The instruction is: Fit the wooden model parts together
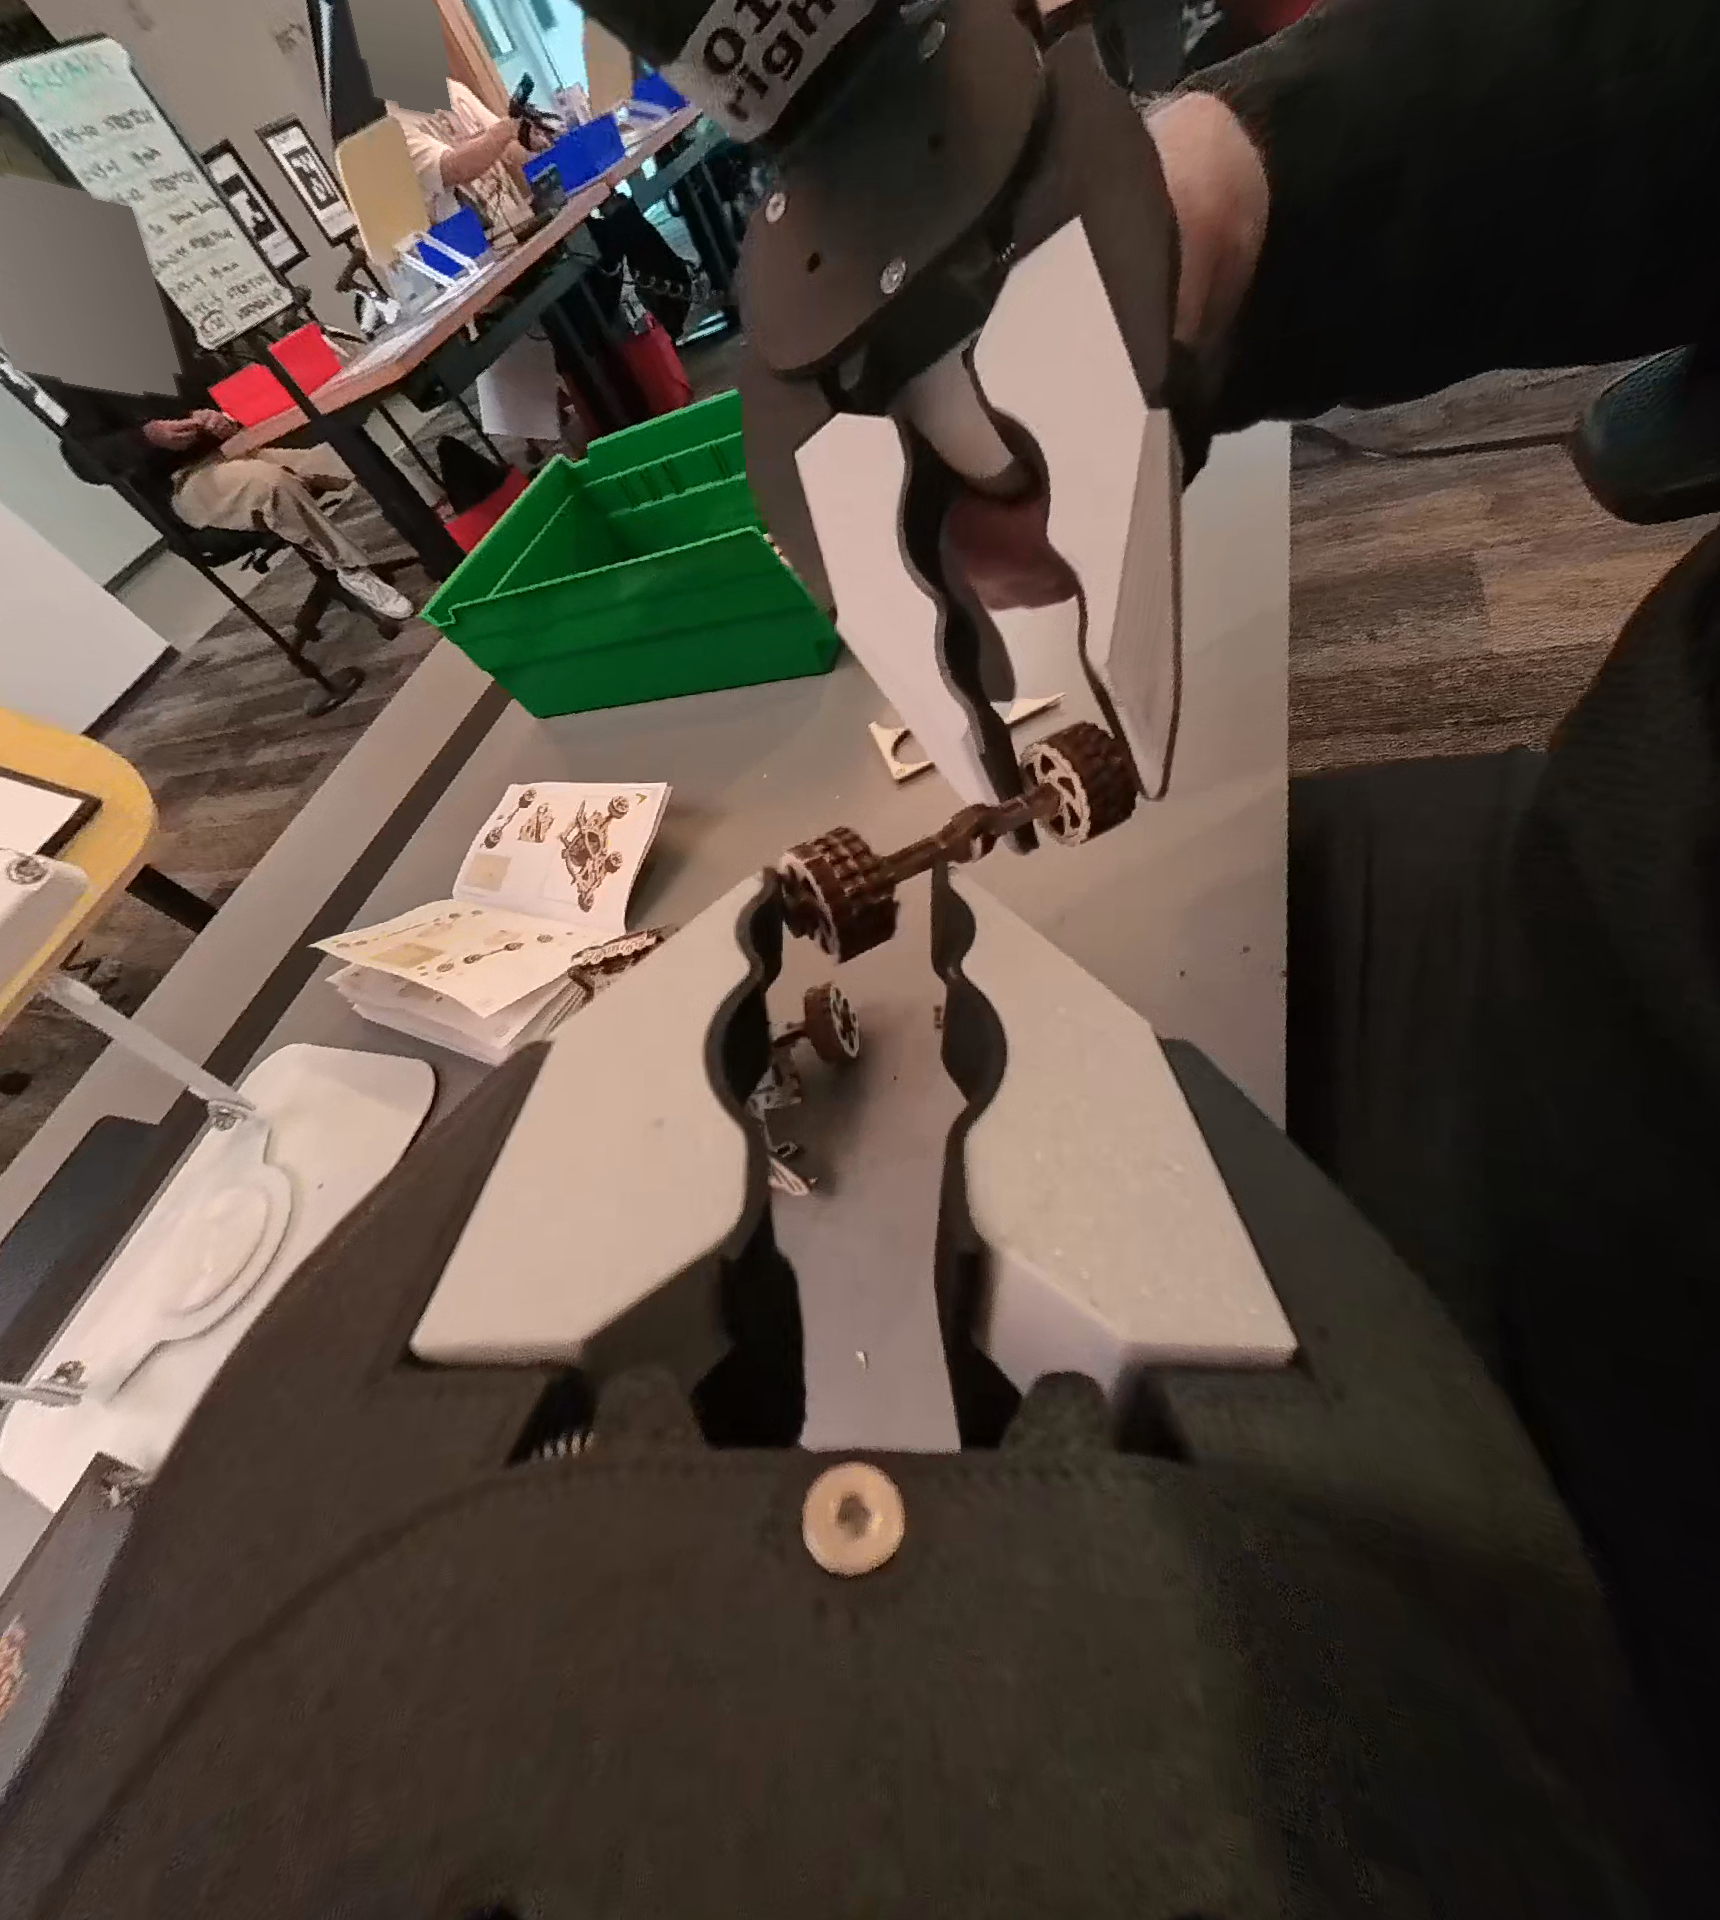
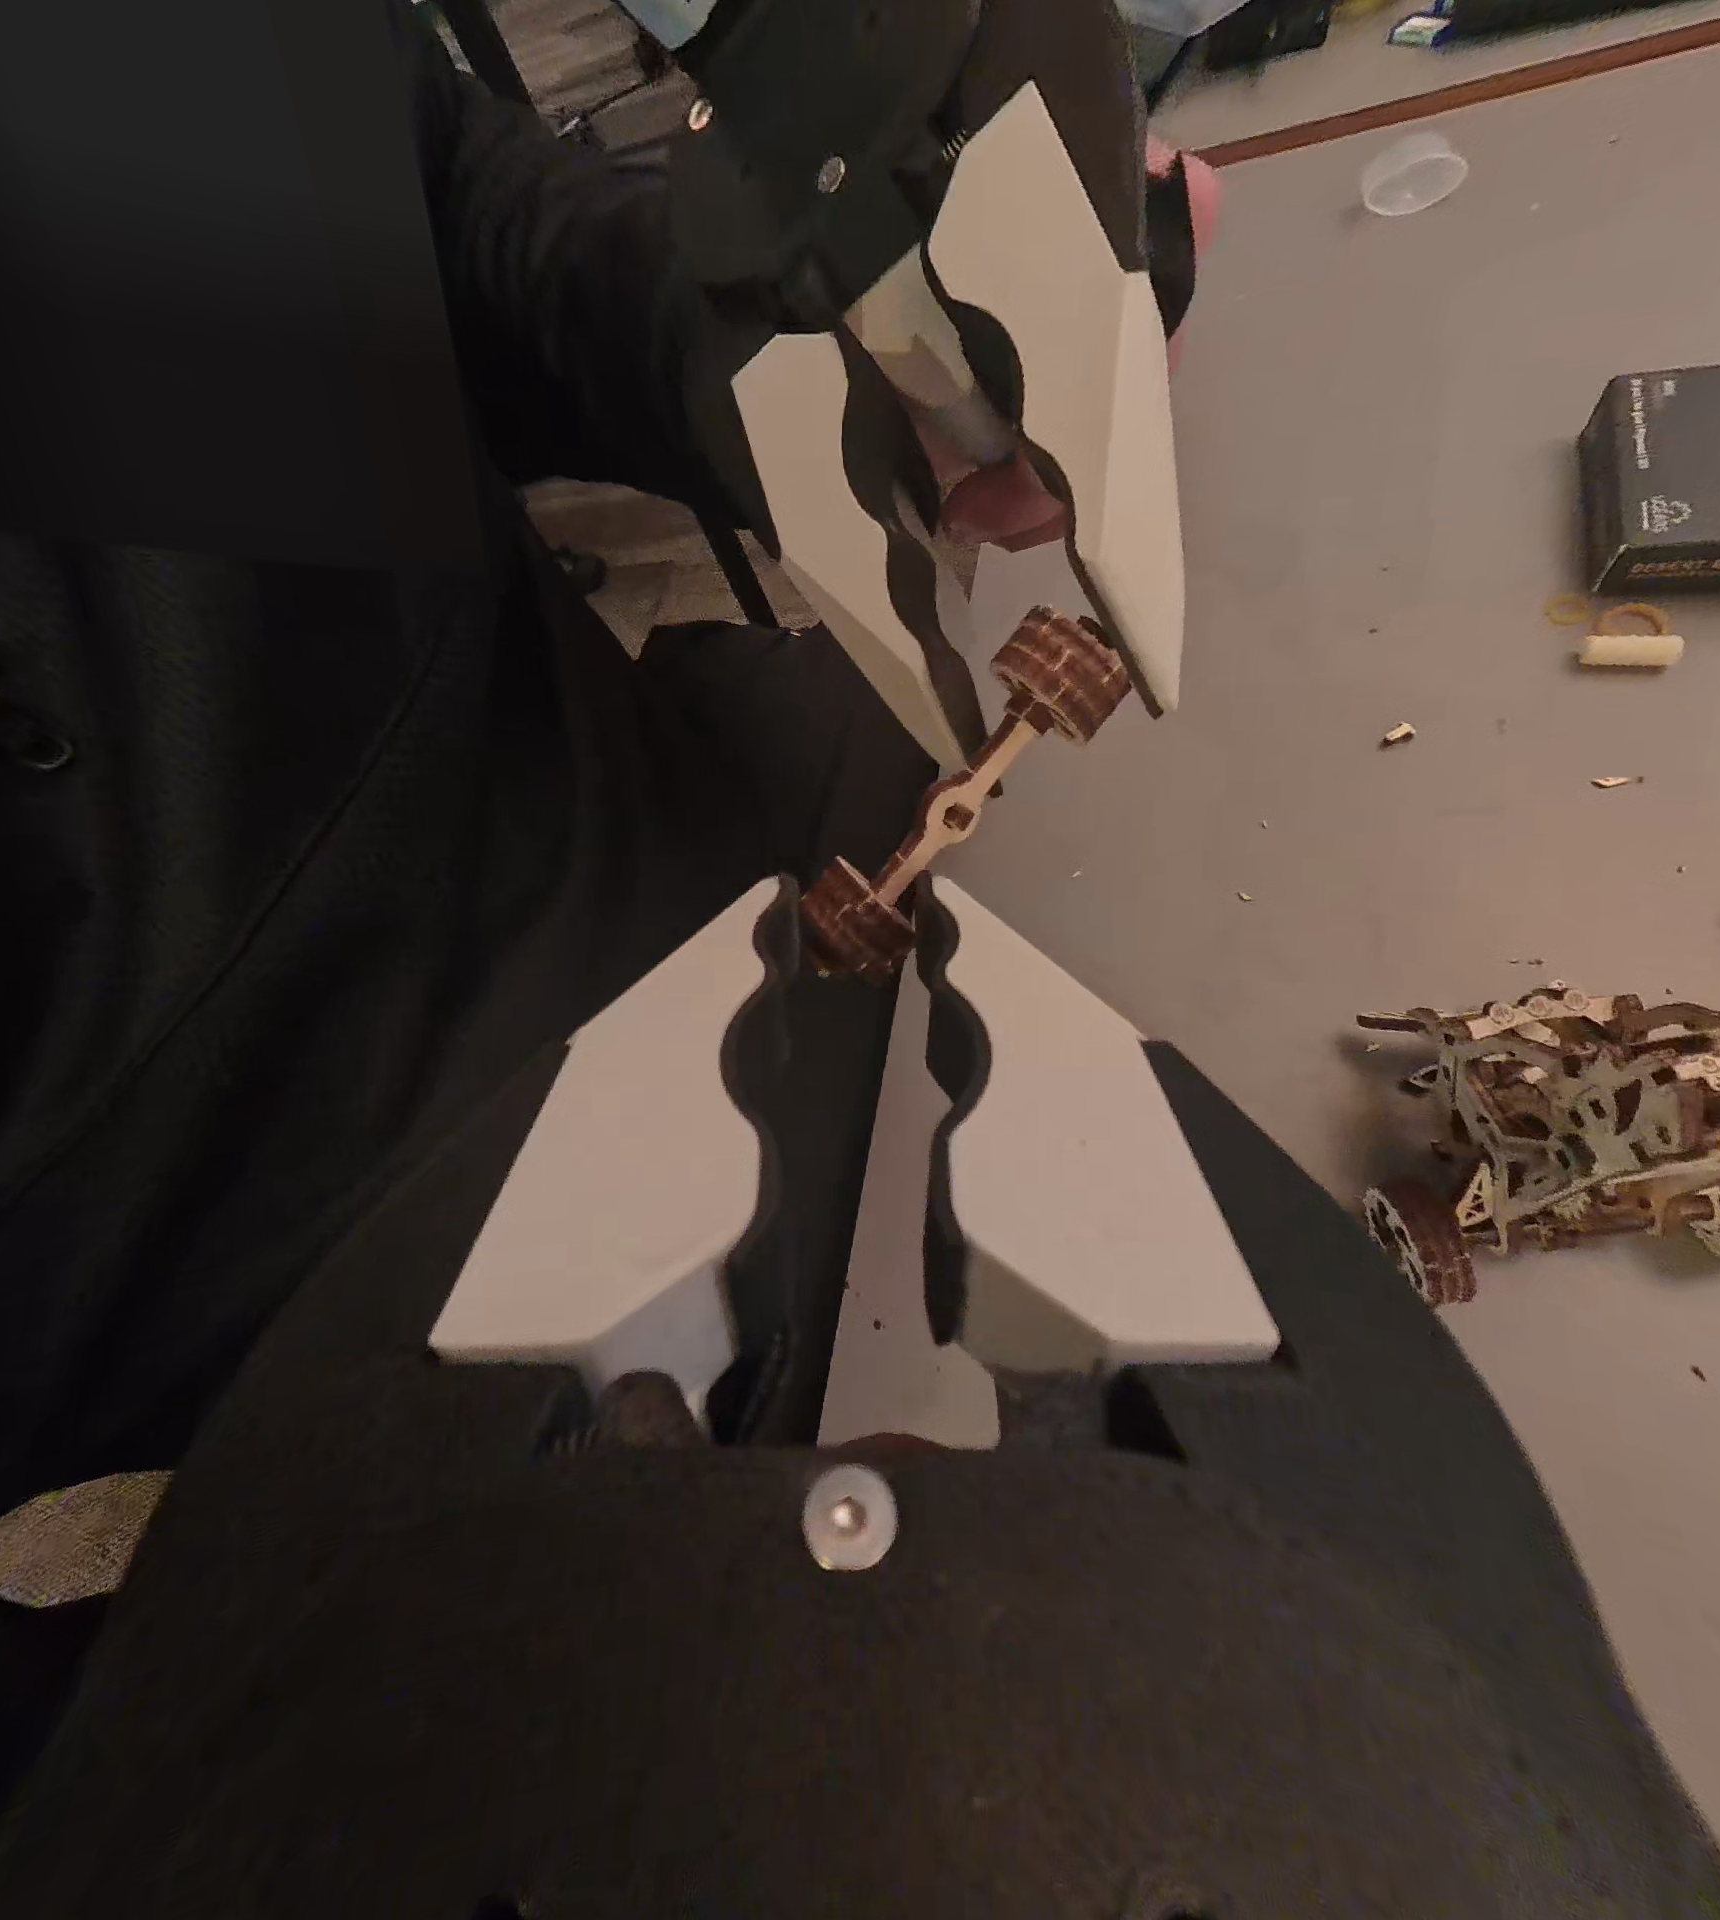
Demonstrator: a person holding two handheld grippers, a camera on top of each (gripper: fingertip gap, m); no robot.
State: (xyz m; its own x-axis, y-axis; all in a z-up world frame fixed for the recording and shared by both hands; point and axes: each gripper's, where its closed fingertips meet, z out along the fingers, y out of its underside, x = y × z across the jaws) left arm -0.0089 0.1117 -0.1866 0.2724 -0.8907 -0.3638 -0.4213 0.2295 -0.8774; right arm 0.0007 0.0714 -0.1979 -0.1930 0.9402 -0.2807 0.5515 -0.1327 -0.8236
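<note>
Grey tabletop (image 1: 731, 748) runs away from the left wrist camera with a straight near edge on the person's side; bare surface lies under the work. A green plastic bin (image 1: 627, 582) sits at the far end, and an open white instruction booklet (image 1: 523, 904) lies to its near left. In the right wrist view a partly built wooden buggy model (image 2: 1604, 1132) rests well to the right, with a black cardboard box (image 2: 1708, 478) beyond it and loose wood chips scattered between.

The brown wooden axle with a ribbed wheel at each end (image 1: 949, 842) is held in the air above the tabletop, between the two tools. Its long axis runs from one pair of tongs to the other (slanting up and to the right in both views).

The left tongs (image 1: 856, 914) are narrowed onto the near wheel at their tips. The right tongs (image 2: 851, 935) likewise pinch the wheel at the opposite end, seen in the left wrist view as the tool coming down from above. Both pairs grip only at the very tips, so the middle joint of the axle stays exposed.
</note>
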